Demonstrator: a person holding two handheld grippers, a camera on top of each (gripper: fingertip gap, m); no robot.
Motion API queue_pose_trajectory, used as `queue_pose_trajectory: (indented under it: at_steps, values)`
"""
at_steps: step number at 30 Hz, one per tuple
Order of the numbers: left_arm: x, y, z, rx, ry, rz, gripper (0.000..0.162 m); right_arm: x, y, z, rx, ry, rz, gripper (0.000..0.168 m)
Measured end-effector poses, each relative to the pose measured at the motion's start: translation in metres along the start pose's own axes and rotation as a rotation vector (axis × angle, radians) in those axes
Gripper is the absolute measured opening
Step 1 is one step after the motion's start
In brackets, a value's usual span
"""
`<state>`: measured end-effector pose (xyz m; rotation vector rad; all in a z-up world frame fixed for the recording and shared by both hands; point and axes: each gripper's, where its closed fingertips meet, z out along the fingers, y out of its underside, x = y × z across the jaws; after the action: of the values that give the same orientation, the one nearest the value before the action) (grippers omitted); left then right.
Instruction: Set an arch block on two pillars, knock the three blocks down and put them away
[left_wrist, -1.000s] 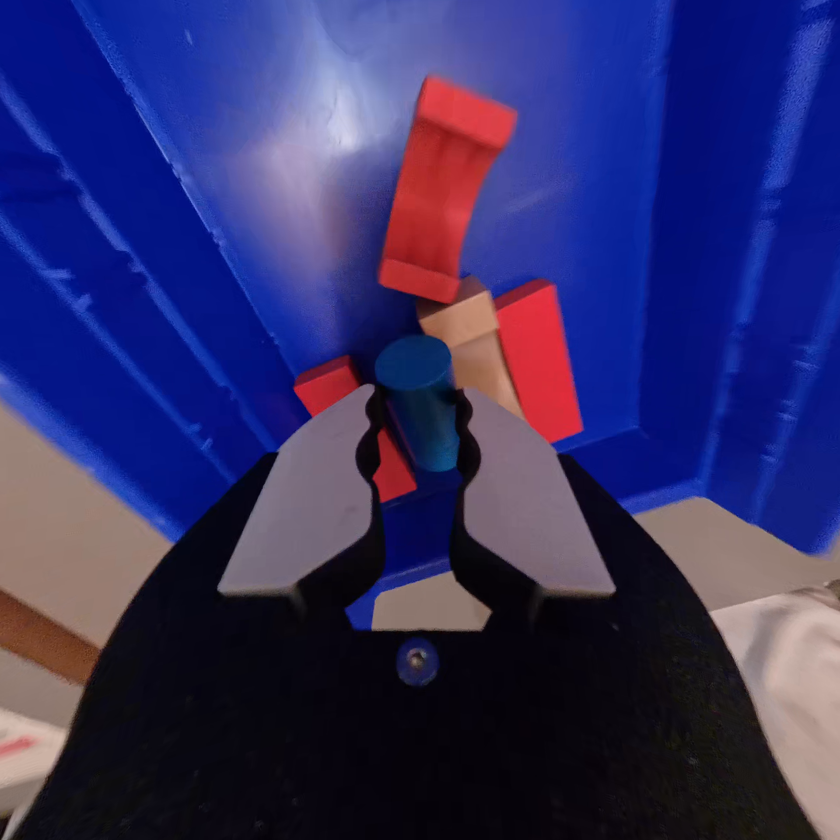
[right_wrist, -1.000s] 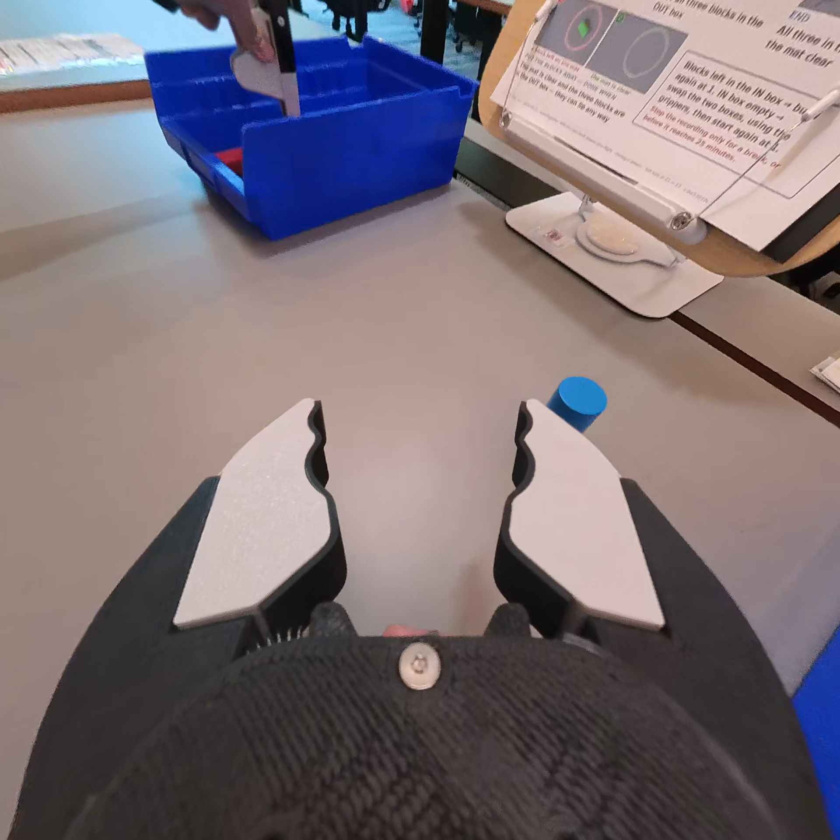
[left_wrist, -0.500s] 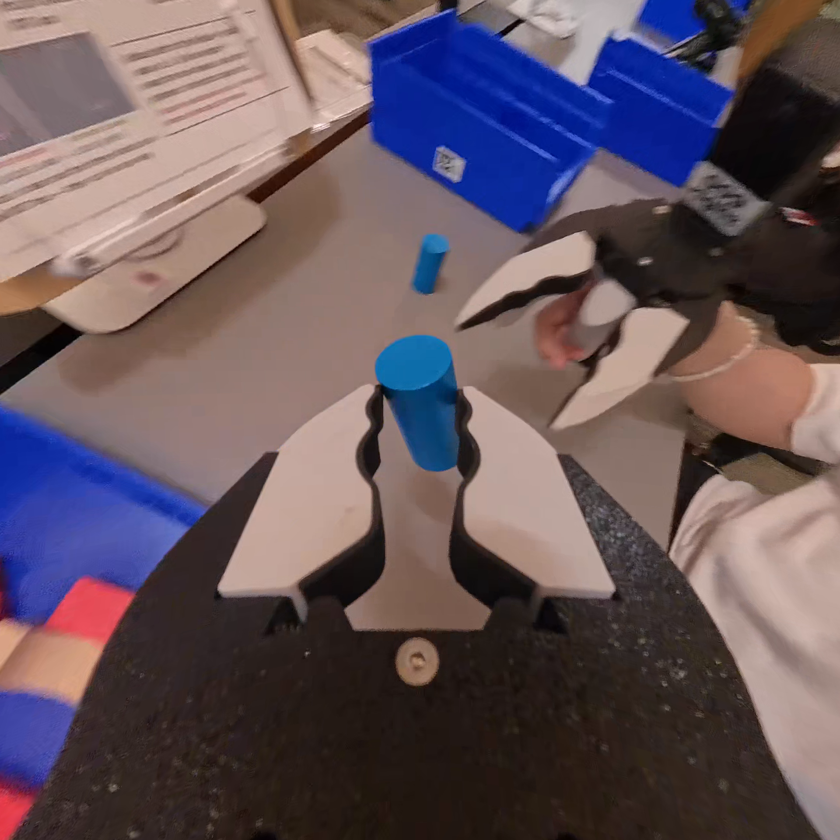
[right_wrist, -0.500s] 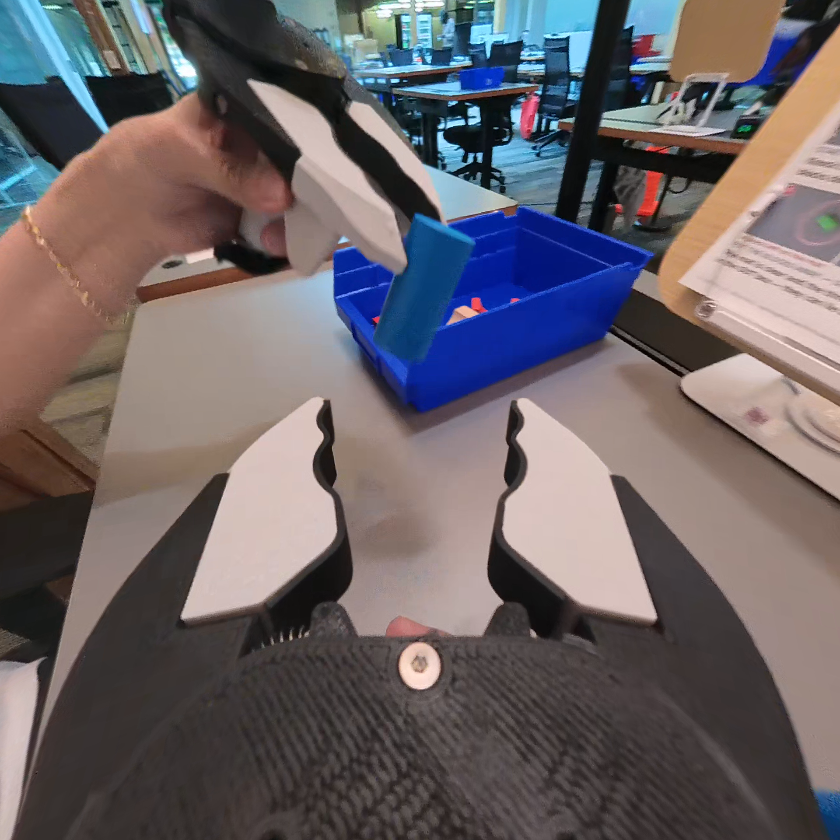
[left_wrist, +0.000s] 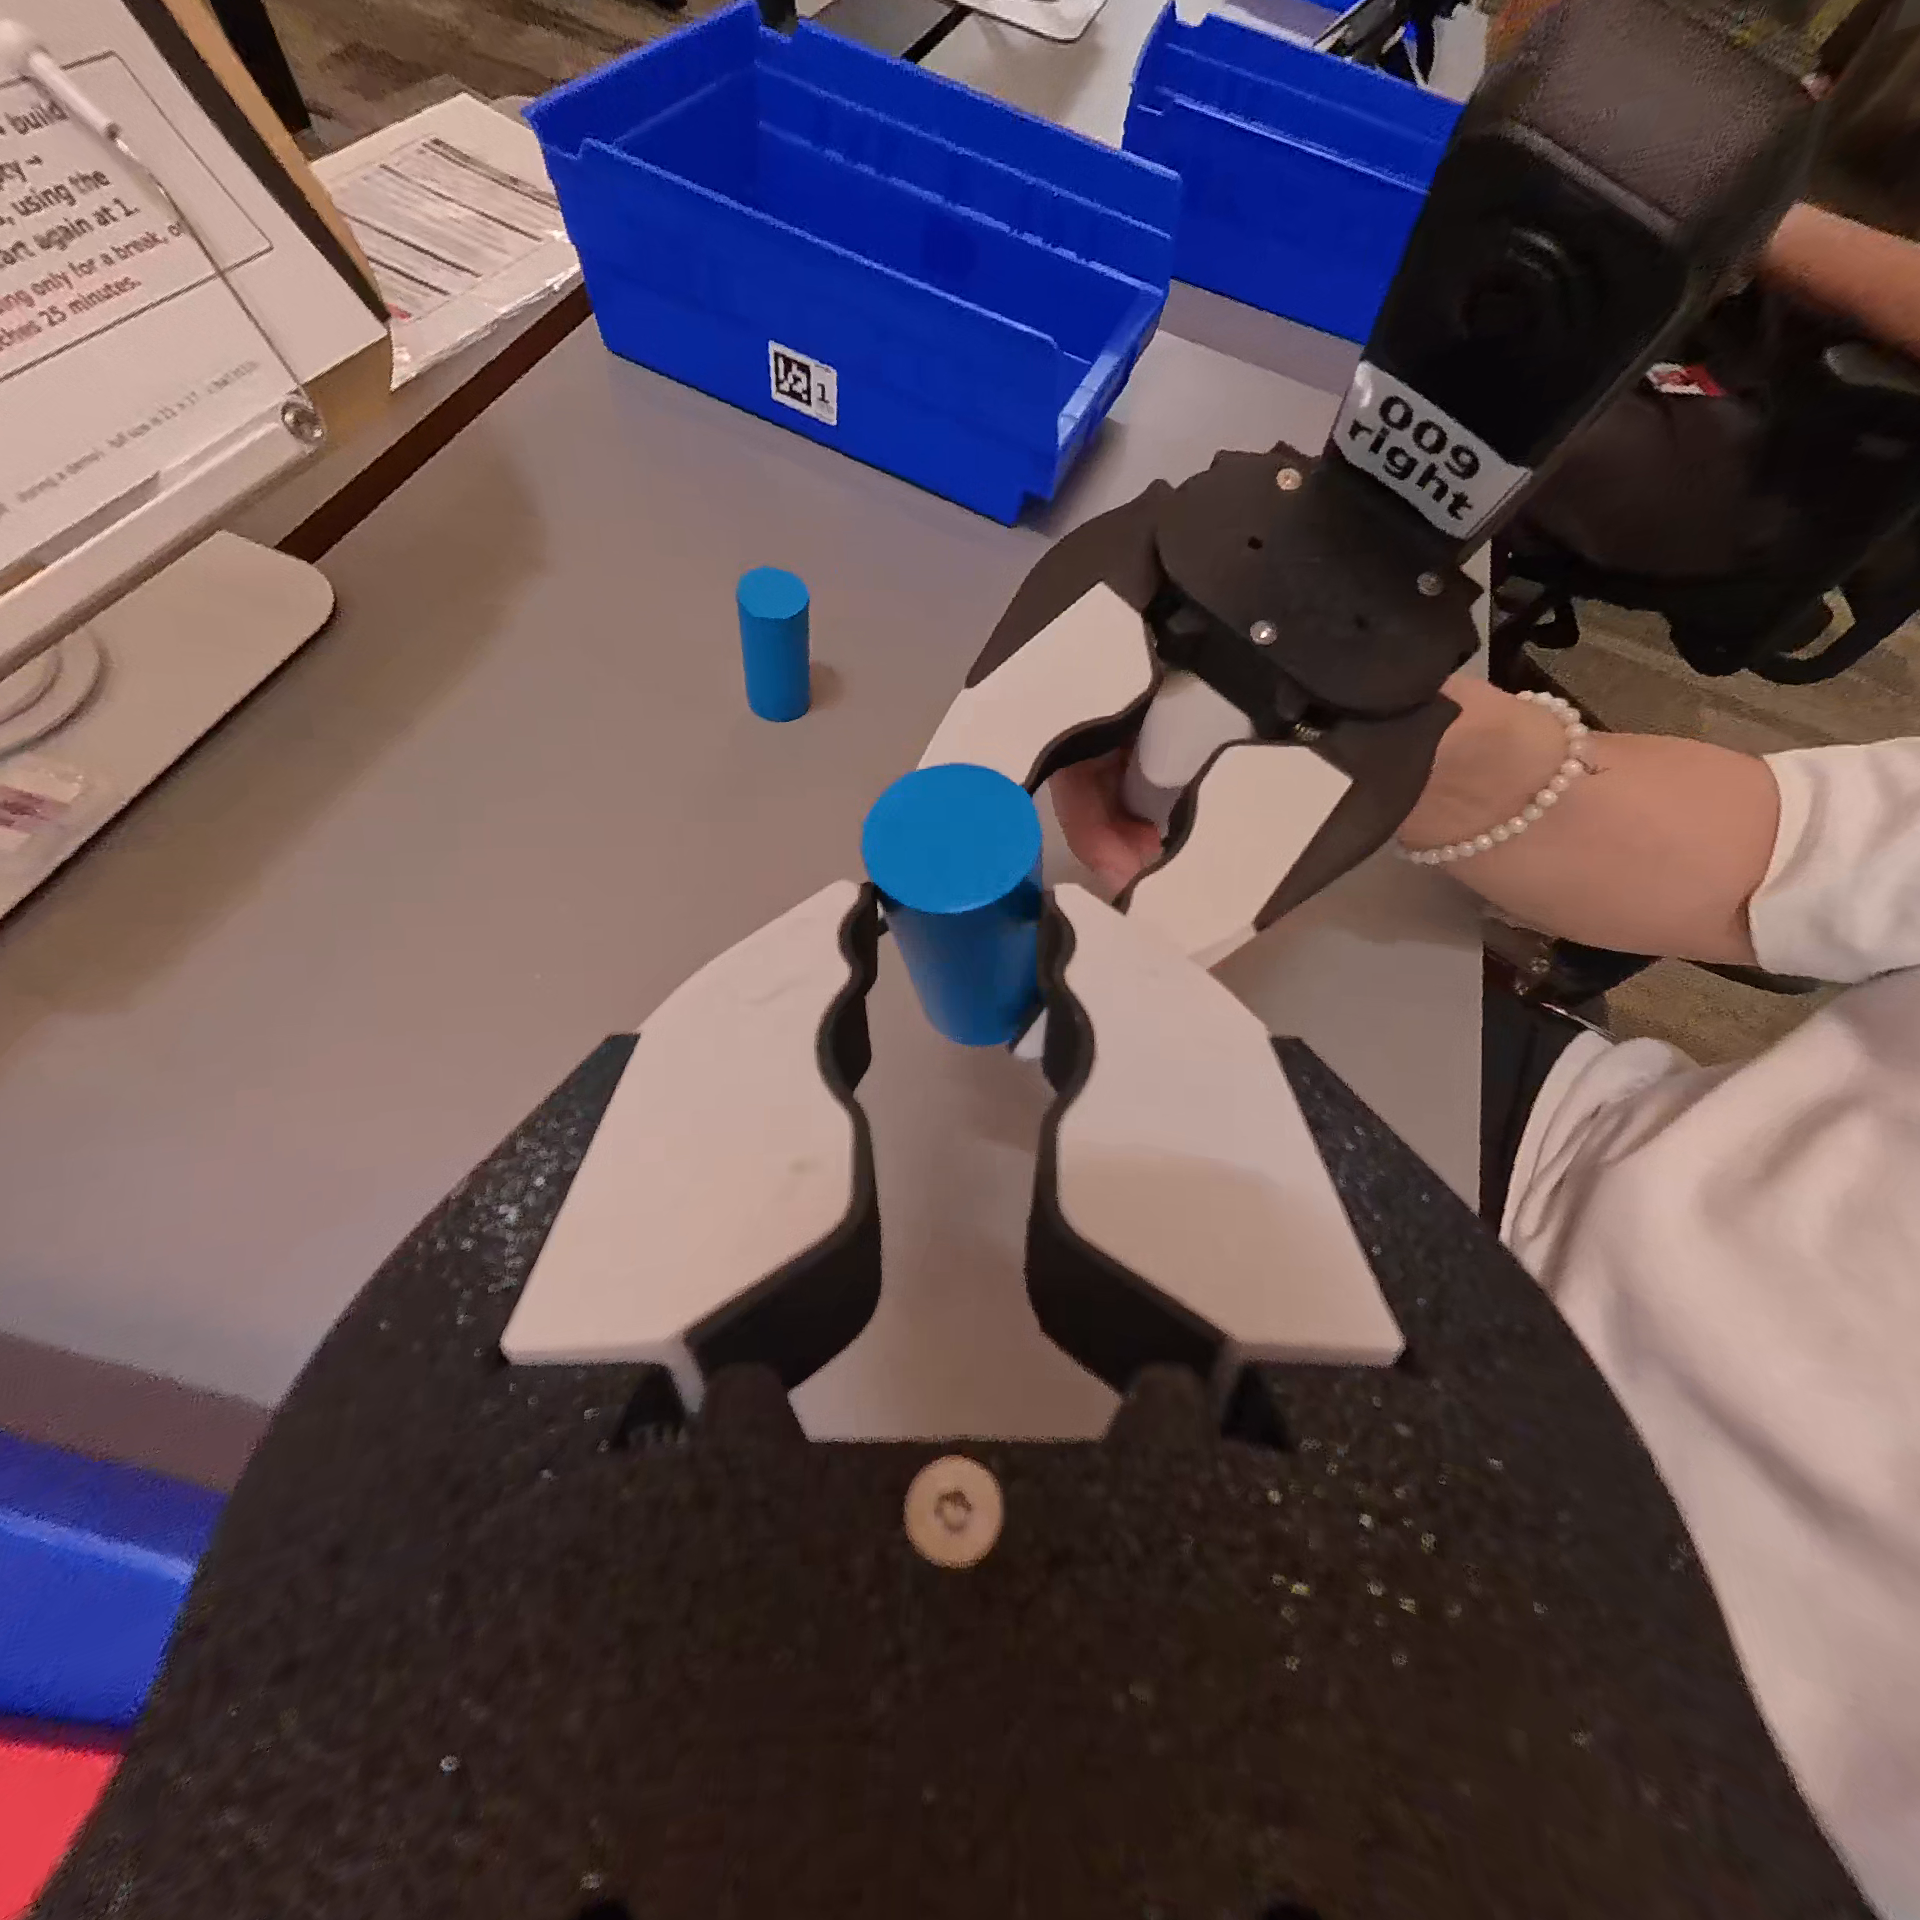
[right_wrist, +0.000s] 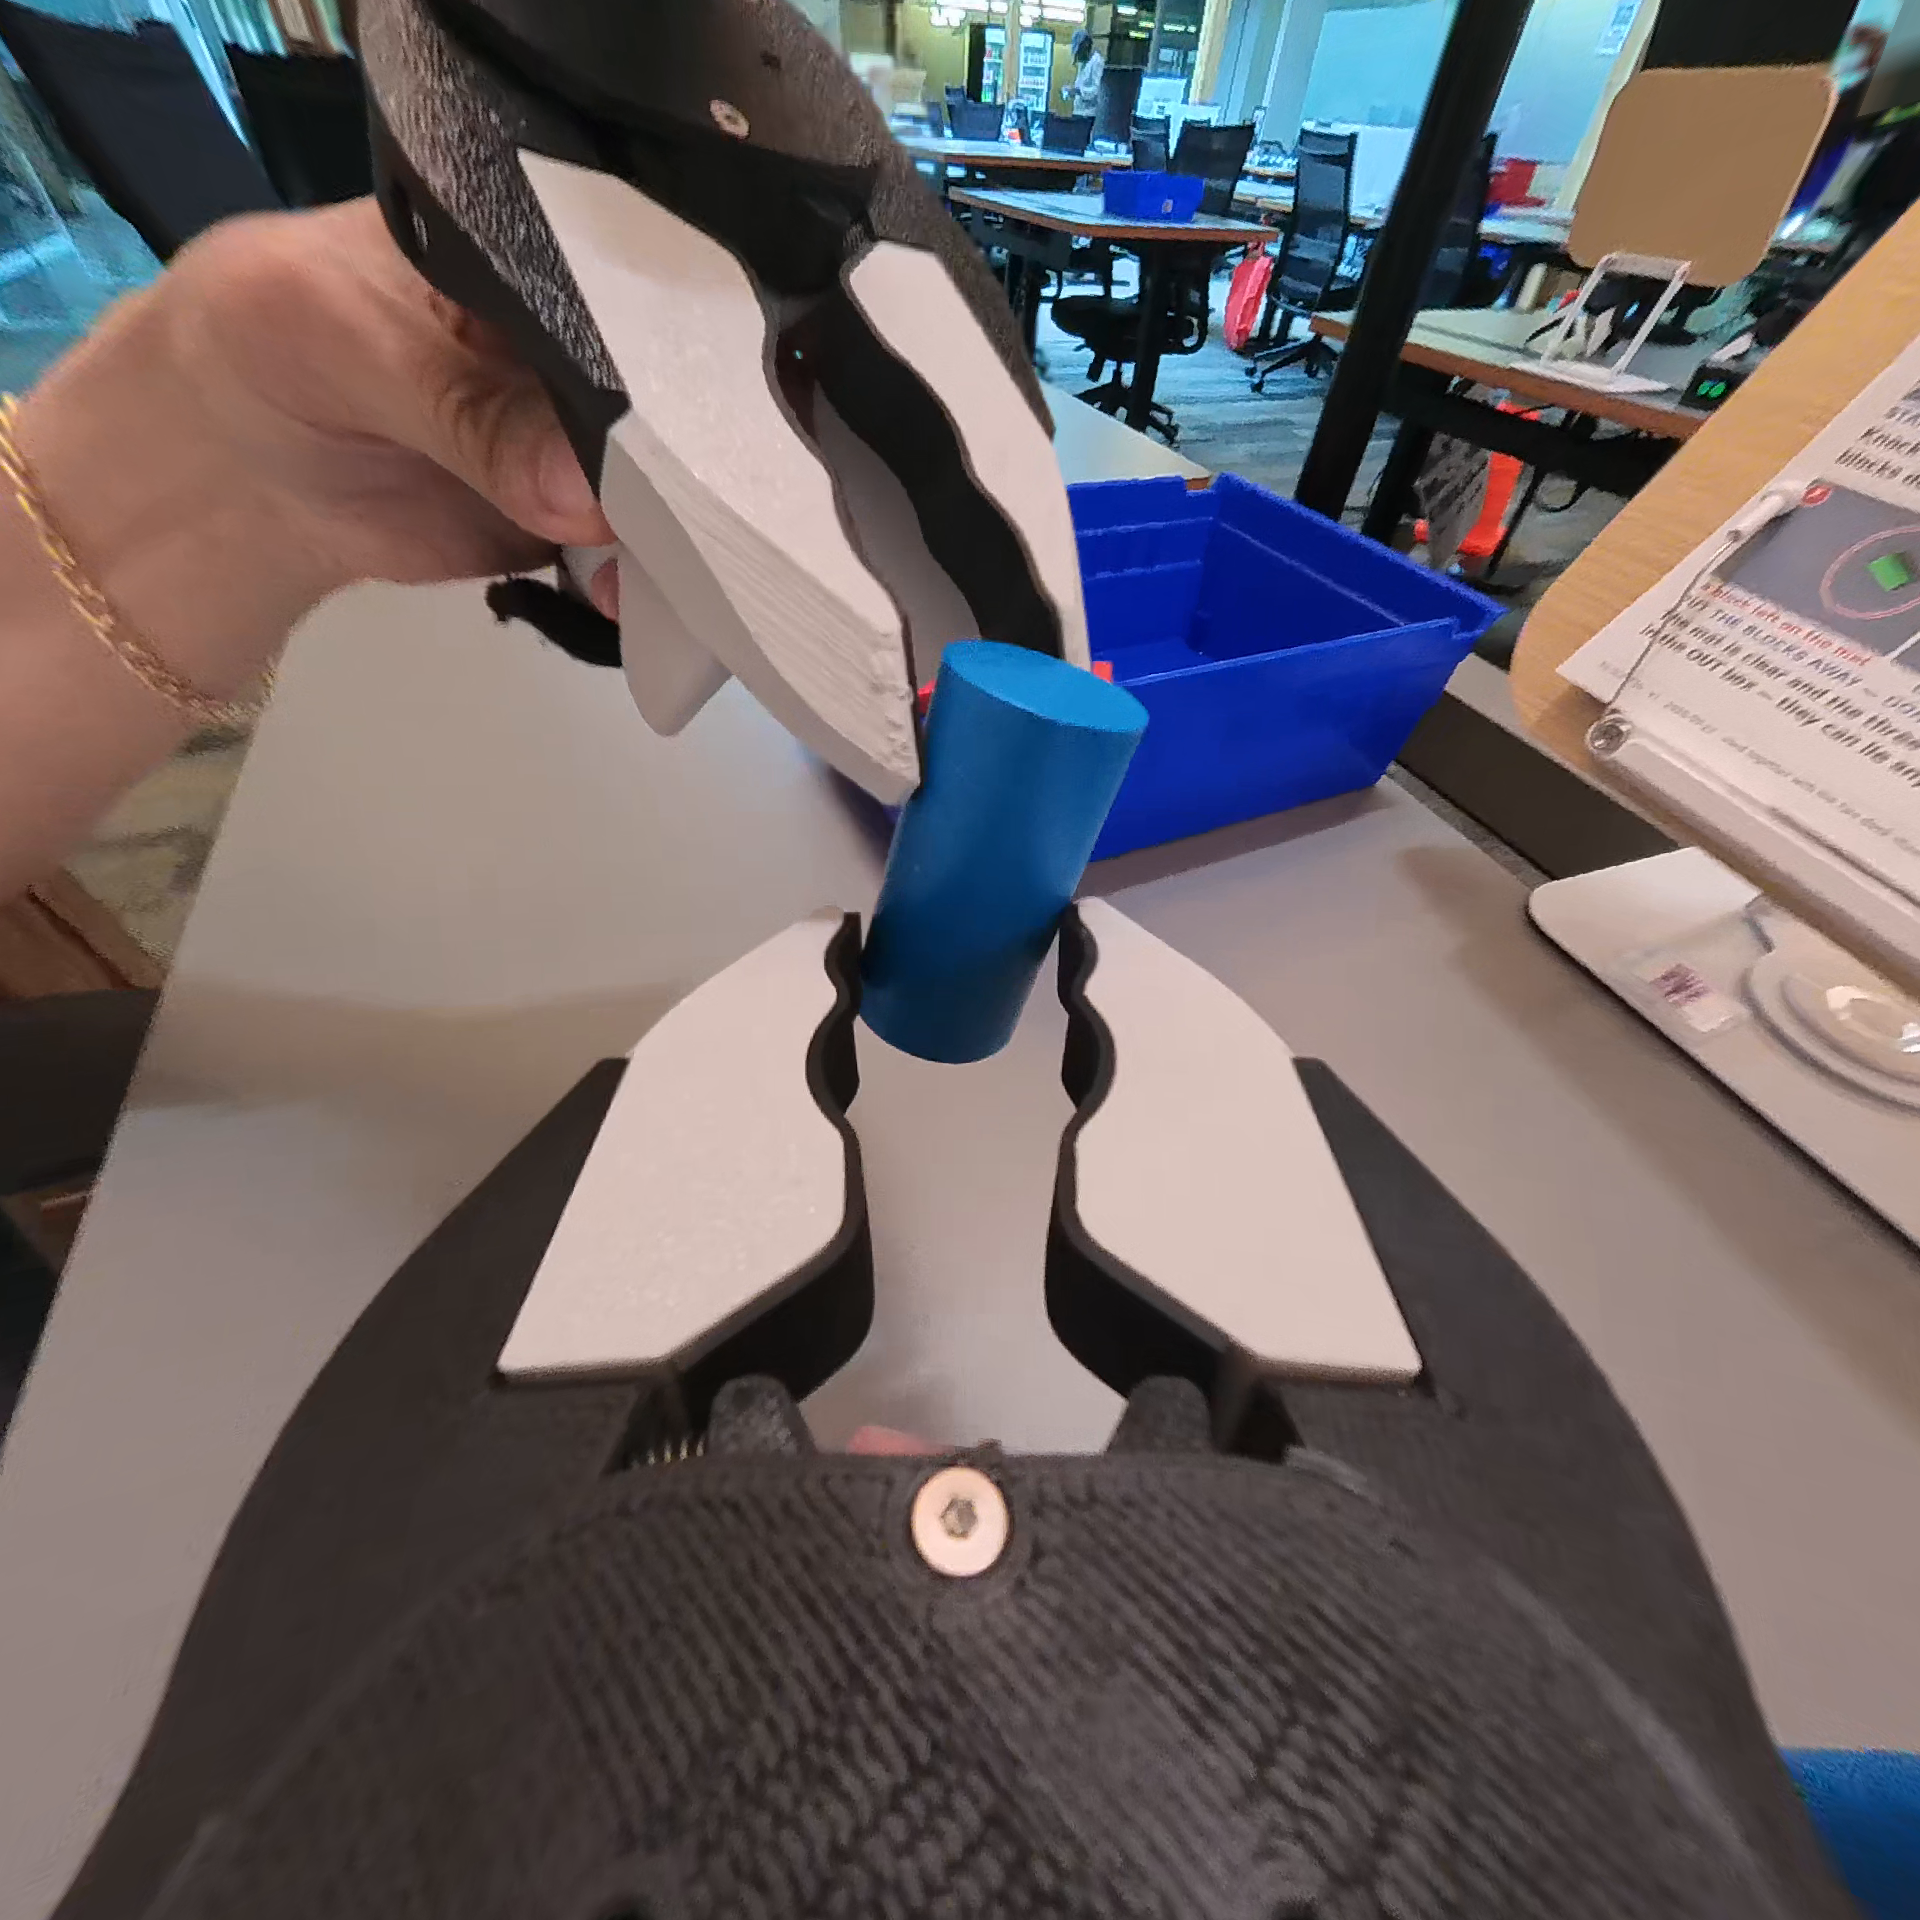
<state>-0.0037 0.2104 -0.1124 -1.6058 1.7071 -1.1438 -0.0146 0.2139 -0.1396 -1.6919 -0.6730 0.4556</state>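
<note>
Left wrist view: left gripper (left_wrist: 954, 940) pinches a blue cylinder (left_wrist: 961, 914) above the grey table (left_wrist: 364, 935); right gripper (left_wrist: 1174, 883) spread just beside it, a 2nd blue cylinder (left_wrist: 774, 644) upright near a tagged blue bin (left_wrist: 883, 301). Right wrist view: right gripper (right_wrist: 956, 966) flanks cylinder's (right_wrist: 987, 862) lower end, contact unclear; left gripper (right_wrist: 977, 707) grips its top, partly hiding another blue bin (right_wrist: 1299, 665); 2nd cylinder unseen.

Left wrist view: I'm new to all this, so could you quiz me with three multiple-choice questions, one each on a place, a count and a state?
1. Where is the free blue cylinder?
A) on the floor
B) upright on the grey table
C) on a chair
2. How many blue cylinders show in this view?
A) one
B) four
C) two
3. The left claw is:
A) shut on a cylinder
B) open, empty
C) lying flat

1B: it stands alone on the tabletop.
2C: it and the held cylinder.
3A: both fingers pinch the held cylinder.
</note>
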Motion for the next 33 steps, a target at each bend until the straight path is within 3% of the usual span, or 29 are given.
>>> queue_pose_trajectory:
  at_steps: [4,7,11,17,18,21,28,33]
  values:
    - [0.006,-0.012,-0.001,-0.009,0.039,0.006,0.034,0.004,0.001,-0.004,-0.017,0.067,-0.13,0.035]
    - [0.007,-0.009,0.0,-0.107,0.05,0.018,0.044,0.005,0.003,-0.005,-0.037,0.093,-0.195,0.035]
    - [0.008,0.001,0.005,-0.226,0.045,0.065,0.031,0.007,0.009,-0.007,-0.073,0.113,-0.226,0.035]
    - [0.005,0.01,0.017,-0.29,0.004,0.127,0.031,0.014,0.022,-0.009,-0.1,0.124,-0.196,0.034]
    - [0.002,0.01,0.02,-0.285,-0.006,0.124,0.031,0.019,0.024,-0.012,-0.092,0.143,-0.177,0.041]
    - [-0.015,0.012,0.029,-0.29,-0.054,0.094,0.031,0.038,0.037,-0.035,-0.119,0.185,-0.095,0.062]
    - [-0.07,0.01,0.076,-0.353,-0.137,0.105,0.031,0.085,0.052,-0.113,-0.089,0.34,0.042,0.063]
    - [-0.101,0.014,0.122,-0.405,-0.127,0.073,0.031,0.106,0.061,-0.149,-0.039,0.411,0.081,0.065]
